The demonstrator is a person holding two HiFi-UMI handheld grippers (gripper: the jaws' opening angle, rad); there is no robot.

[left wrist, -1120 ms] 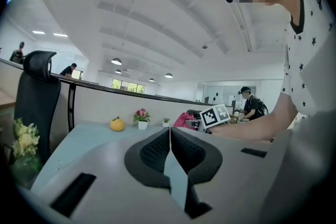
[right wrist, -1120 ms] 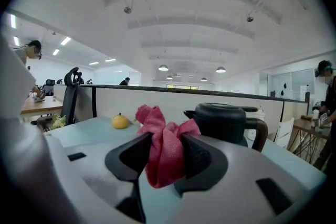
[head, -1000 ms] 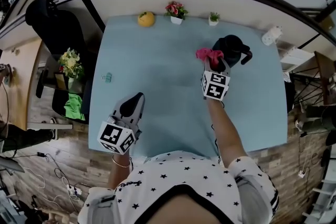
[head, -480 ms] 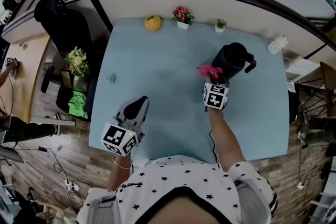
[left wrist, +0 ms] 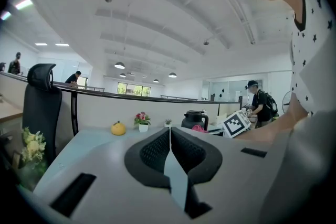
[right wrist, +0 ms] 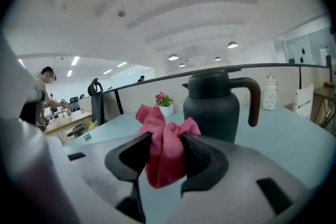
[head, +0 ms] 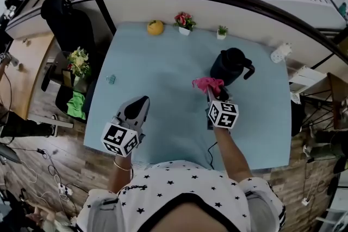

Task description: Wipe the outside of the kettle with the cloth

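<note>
Kettle [head: 231, 65], dark with a lid and a curved handle turned to 3 o'clock, stands upright on the pale blue table [head: 157, 62], toward 1 o'clock from the person. In the right gripper view its base [right wrist: 218, 107] is hidden behind the gripper's body. The right gripper [head: 211, 99] has its jaws clamped on a bunched pink cloth [head: 207, 84], which sits at about 7 o'clock of the kettle. The cloth [right wrist: 164, 152] overlaps the kettle's edge in that view, and whether the two touch cannot be told. The left gripper [head: 142, 101] hangs over the near table edge at 7 o'clock, well apart from the kettle, its jaws pressed together on nothing [left wrist: 169, 139]. Along the far edge stand a yellow fruit-like ornament [head: 155, 27], a small flower pot [head: 184, 22] and a tiny green plant [head: 221, 32]. A small object [head: 111, 80] near the table's 9 o'clock edge is too small to identify
</note>
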